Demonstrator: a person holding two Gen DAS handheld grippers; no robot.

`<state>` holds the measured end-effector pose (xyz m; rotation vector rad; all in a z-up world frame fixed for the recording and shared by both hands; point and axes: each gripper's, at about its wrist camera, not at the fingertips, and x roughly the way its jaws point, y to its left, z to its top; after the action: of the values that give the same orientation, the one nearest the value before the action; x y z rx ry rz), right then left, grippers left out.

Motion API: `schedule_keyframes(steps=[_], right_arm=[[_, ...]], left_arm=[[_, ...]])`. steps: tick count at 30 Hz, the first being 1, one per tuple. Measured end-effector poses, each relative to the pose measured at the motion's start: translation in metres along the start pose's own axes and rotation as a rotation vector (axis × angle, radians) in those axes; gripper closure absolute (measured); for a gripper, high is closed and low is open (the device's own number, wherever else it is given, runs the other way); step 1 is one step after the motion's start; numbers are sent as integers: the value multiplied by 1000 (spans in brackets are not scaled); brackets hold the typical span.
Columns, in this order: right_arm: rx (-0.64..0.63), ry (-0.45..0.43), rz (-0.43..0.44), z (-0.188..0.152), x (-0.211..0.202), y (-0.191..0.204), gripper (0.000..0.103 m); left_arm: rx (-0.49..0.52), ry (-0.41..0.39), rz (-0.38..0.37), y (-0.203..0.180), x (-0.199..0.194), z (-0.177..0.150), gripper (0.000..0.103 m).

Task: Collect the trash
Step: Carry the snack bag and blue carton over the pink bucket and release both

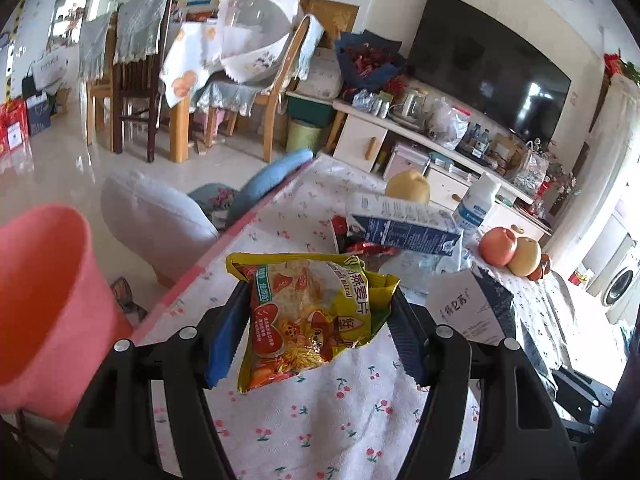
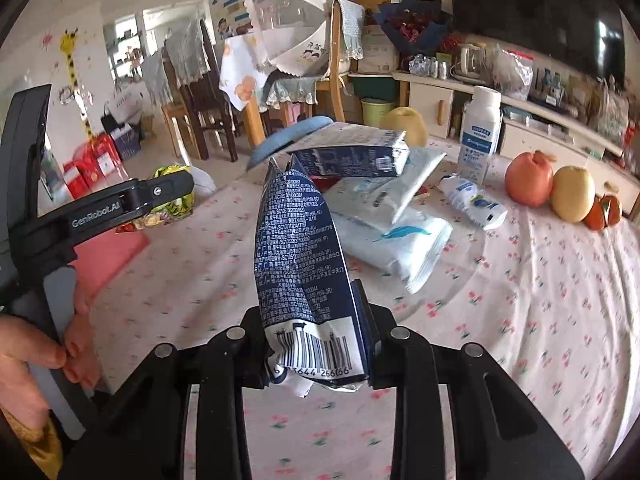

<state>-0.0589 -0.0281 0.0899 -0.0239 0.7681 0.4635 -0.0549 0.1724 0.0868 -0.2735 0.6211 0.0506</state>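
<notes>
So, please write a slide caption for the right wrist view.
Right claw grips a flattened blue carton above the floral tablecloth.

The oatmeal packet (image 1: 308,312) is glossy printed plastic film, crinkled and catching light. The dark blue wrapper (image 2: 298,256) looks like smooth printed film too (its torn end shows a silvery lining). The tablecloth (image 1: 320,420) is matt woven cloth with a floral print. The pink bin (image 1: 44,296) is smooth matt plastic. The floor tiles (image 1: 60,160) are glossy, mirror-like.
</notes>
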Motion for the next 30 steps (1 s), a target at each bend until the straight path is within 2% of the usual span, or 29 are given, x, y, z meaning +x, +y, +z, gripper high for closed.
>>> schedule_keyframes(steps=[8, 15, 23, 30], right_arm=[[3, -56, 92, 14, -33, 55, 70], [-67, -79, 213, 39, -41, 134, 70], [-178, -57, 313, 66, -17, 225, 70], [-183, 11, 372, 82, 27, 270, 69]], left_arm=[[18, -65, 57, 33, -50, 22, 36], [4, -106, 155, 93, -93, 35, 36], [-79, -115, 250, 170, -111, 38, 36], [-136, -64, 259, 211, -97, 28, 35]])
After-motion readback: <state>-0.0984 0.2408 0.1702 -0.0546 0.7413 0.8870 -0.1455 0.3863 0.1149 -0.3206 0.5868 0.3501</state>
